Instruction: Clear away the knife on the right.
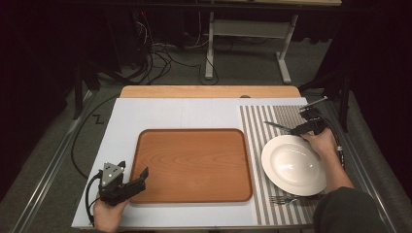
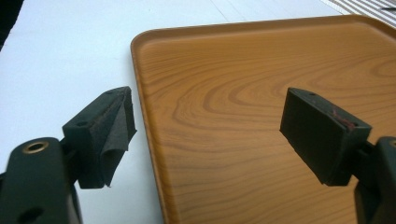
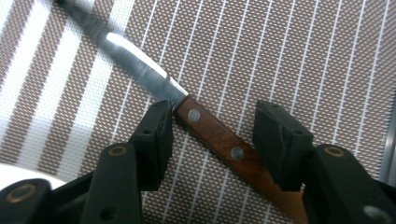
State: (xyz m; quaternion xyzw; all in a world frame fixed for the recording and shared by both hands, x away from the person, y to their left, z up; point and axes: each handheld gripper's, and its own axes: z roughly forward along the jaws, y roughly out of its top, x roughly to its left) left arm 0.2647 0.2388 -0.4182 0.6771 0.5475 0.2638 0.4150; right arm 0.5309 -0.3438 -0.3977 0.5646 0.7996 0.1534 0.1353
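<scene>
A brown wooden tray (image 1: 194, 165) is seen in the middle of the white surface (image 1: 160, 114). The left gripper (image 1: 127, 187) is held at the tray's near left corner, and its fingers (image 2: 105, 135) are spread wide with nothing between them. A striped mat (image 1: 255, 145) is laid to the right, with a white plate (image 1: 294, 165) and a fork (image 1: 282, 199) on it. A knife (image 3: 205, 128) with a wooden handle is laid flat on the mat past the plate. The right gripper (image 3: 212, 140) is placed over the handle, with its fingers (image 3: 154, 140) apart on either side, one at the handle's edge.
</scene>
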